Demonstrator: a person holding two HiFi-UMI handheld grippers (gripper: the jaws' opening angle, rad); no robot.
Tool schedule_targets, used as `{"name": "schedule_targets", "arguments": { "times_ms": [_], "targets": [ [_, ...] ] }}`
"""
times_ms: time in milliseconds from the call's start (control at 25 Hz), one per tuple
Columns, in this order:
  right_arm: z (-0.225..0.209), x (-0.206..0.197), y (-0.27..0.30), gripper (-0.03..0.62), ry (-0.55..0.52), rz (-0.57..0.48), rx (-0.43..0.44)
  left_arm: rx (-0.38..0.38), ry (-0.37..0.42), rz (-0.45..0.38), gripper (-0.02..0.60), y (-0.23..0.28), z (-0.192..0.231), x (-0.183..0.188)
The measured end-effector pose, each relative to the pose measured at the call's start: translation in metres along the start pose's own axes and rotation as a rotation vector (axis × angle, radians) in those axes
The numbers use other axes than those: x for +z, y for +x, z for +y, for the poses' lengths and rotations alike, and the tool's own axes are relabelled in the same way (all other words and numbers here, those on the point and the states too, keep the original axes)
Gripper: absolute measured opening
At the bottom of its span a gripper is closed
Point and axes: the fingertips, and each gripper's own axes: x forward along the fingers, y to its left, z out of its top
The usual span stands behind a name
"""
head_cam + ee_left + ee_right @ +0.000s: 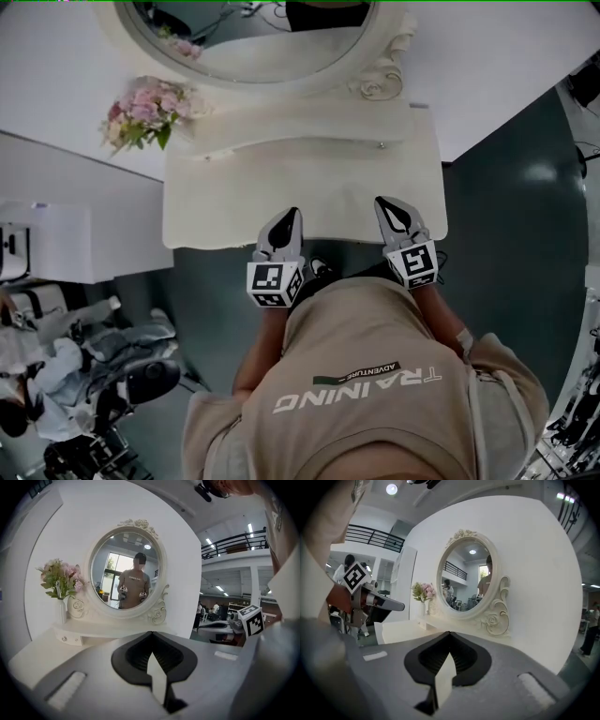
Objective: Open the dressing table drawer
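Drawer [65,637] sits in the raised shelf under the mirror [253,37], at the back-left of the dressing table [234,206]. It looks fully shut, knob untouched. Task not started. Left gripper [292,214] and right gripper [382,202] are both clenched and empty over the front edge, well apart from the drawer. All of the reach, grip and pull is left to do.

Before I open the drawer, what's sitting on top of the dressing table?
A round mirror and pink flowers beside it. Anything behind the mirror is hidden.
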Motion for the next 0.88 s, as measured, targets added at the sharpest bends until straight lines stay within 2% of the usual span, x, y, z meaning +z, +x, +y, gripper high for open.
{"name": "schedule_targets", "arguments": {
  "times_ms": [160, 360, 600, 880],
  "targets": [
    [-0.001, -0.001, 0.005, 0.002, 0.021, 0.020, -0.088, -0.076, 0.002, 0.020, 0.018, 0.005, 0.014, -0.005],
    [0.002, -0.002, 0.010, 0.002, 0.022, 0.052, -0.146, -0.132, 0.001, 0.040, 0.018, 0.013, 0.028, -0.012],
    [-0.006, -0.003, 0.014, 0.002, 0.024, 0.088, -0.177, -0.141, -0.067, 0.036, 0.018, 0.031, 0.039, -0.016],
    [-0.023, -0.018, 0.038, 0.002, 0.062, 0.123, -0.192, -0.133, -0.040, 0.058, 0.018, 0.044, 0.042, -0.012]
  ]
}}
